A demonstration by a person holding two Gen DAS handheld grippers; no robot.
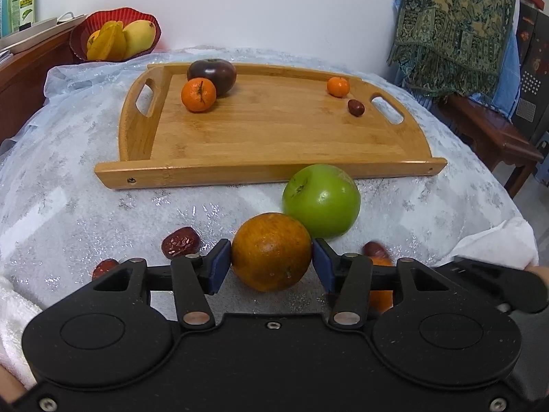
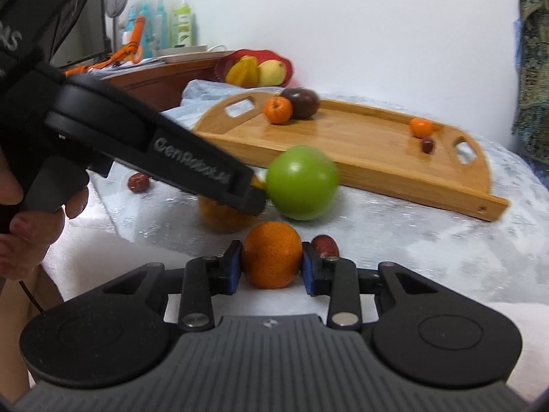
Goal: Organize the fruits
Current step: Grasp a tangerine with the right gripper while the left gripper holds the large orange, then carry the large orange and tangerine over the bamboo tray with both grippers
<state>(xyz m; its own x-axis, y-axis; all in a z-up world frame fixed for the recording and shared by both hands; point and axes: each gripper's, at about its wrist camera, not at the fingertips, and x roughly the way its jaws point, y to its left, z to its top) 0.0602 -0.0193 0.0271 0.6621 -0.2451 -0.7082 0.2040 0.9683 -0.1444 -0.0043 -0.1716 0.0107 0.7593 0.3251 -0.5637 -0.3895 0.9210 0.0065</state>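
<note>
Fruits lie partly sorted, partly loose. Left wrist view: the bamboo tray (image 1: 274, 168) sits on the silvery tablecloth (image 1: 68, 199) and carries four items, a dark tomato-like fruit (image 1: 219, 70) touching a mandarin (image 1: 199, 95) at the far left end, and a smaller mandarin (image 1: 338, 87) near a red date (image 1: 355, 107) at the far right end. Outside the tray, a green apple (image 1: 322, 201) rests just beside the tray's near rim. The left gripper (image 1: 271, 264) has its blue pads closed against both sides of a large orange (image 1: 271, 252), which touches the apple; whether the orange is off the cloth cannot be told. Two red dates (image 1: 180, 242) (image 1: 104, 267) lie loose to the left, another date (image 1: 374, 249) to the right. A red basket (image 1: 115, 34) with yellow fruit stands on the side cabinet behind. Right wrist view: the right gripper (image 2: 271, 266) has its pads set against a small orange (image 2: 271, 255) at the table's near edge, jaws narrowly spaced and gripping it. A date (image 2: 326, 245) lies just beside the right pad. The left gripper's body crosses the frame, a person's hand (image 2: 31, 226) on its handle, with the large orange mostly hidden beneath it and the apple just beyond. Assessment: roughly four pieces are placed; two oranges are in hand, and the apple and several dates remain to be moved.
</note>
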